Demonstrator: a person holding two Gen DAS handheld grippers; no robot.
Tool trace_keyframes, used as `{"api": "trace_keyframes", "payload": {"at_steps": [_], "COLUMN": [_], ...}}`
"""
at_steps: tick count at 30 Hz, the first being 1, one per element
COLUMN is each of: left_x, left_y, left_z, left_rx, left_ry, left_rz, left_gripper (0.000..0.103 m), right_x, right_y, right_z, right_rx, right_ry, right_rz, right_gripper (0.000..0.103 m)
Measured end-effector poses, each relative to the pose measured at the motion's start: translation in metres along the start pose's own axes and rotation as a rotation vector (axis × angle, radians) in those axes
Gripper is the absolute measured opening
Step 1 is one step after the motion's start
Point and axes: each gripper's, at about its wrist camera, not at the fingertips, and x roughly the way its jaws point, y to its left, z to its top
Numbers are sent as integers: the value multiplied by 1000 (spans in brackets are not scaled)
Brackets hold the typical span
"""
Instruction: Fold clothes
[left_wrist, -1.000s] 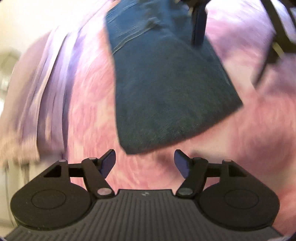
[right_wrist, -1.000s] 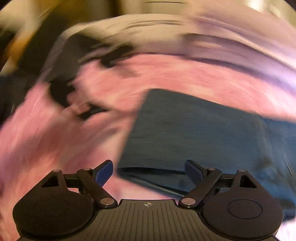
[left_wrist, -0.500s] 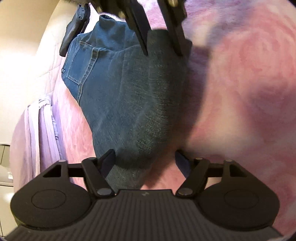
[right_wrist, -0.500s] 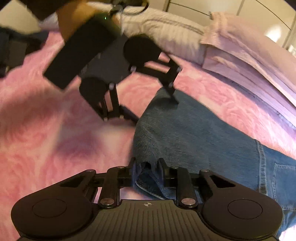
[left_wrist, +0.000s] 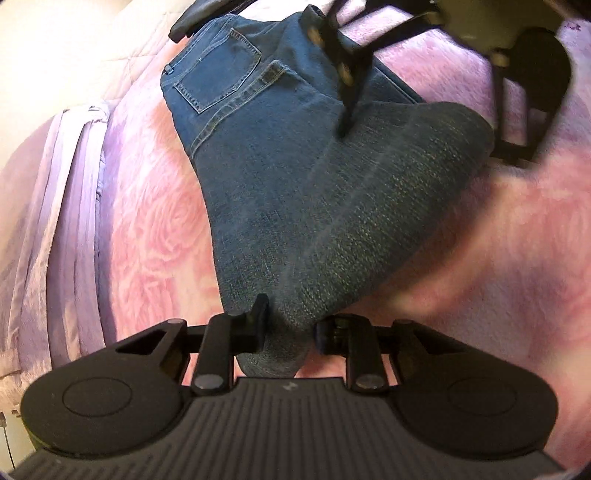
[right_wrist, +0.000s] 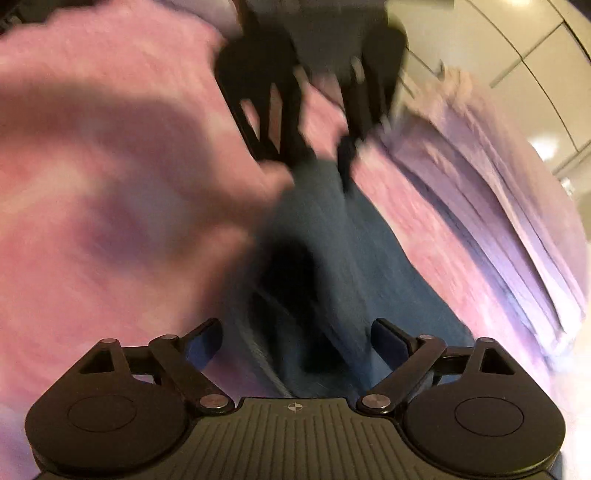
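Observation:
A pair of blue jeans (left_wrist: 295, 177) lies on a pink rose-patterned blanket (left_wrist: 155, 236), back pocket at the far end. My left gripper (left_wrist: 290, 325) is shut on the near leg end of the jeans, which bunches between its fingers. The right gripper's black body shows at the top right of the left wrist view (left_wrist: 517, 92), over the far part of the leg. In the blurred right wrist view, my right gripper (right_wrist: 295, 339) is open and empty above the jeans (right_wrist: 351, 266), with the left gripper (right_wrist: 314, 110) facing it at the top.
Folded lilac bedding (left_wrist: 55, 229) is stacked along the left of the bed; it shows at the right in the right wrist view (right_wrist: 498, 221). White cupboard doors (right_wrist: 517, 55) stand behind. A dark item (left_wrist: 199, 18) lies beyond the waistband.
My left gripper has closed on the near leg end of the jeans. My right gripper has let go of the denim and opened, and its view has swung and blurred.

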Motion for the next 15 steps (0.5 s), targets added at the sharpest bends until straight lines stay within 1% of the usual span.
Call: {"api": "trace_keyframes", "payload": {"at_steps": [1, 2, 3, 5, 7, 9, 11, 12, 15], "left_x": [-2, -5, -15, -39, -64, -95, -131, -149, -202], "left_y": [1, 3, 3, 4, 5, -3, -24, -34, -64], "left_z": [2, 4, 4, 5, 6, 4, 0, -1, -7], "left_rx": [-3, -9, -22, -62, -102, -134, -159, -172, -212], "left_ry": [2, 5, 6, 15, 24, 45, 91, 113, 182], "left_rz": [2, 3, 7, 17, 27, 15, -33, -57, -132], "left_gripper": [18, 17, 17, 16, 16, 16, 16, 16, 16], "right_x": [0, -3, -10, -26, -48, -74, -101, -117, -158], "right_y": [-10, -20, -30, -44, -51, -47, -37, -26, 4], "right_z": [-3, -4, -4, 1, 12, 24, 36, 42, 57], "right_rx": [36, 71, 104, 141, 148, 154, 163, 174, 234], "right_ry": [-3, -9, -20, -37, -56, -73, -89, -96, -111], "right_rz": [20, 43, 68, 114, 133, 169, 219, 258, 408], "right_gripper": [32, 29, 20, 17, 16, 16, 16, 16, 16]}}
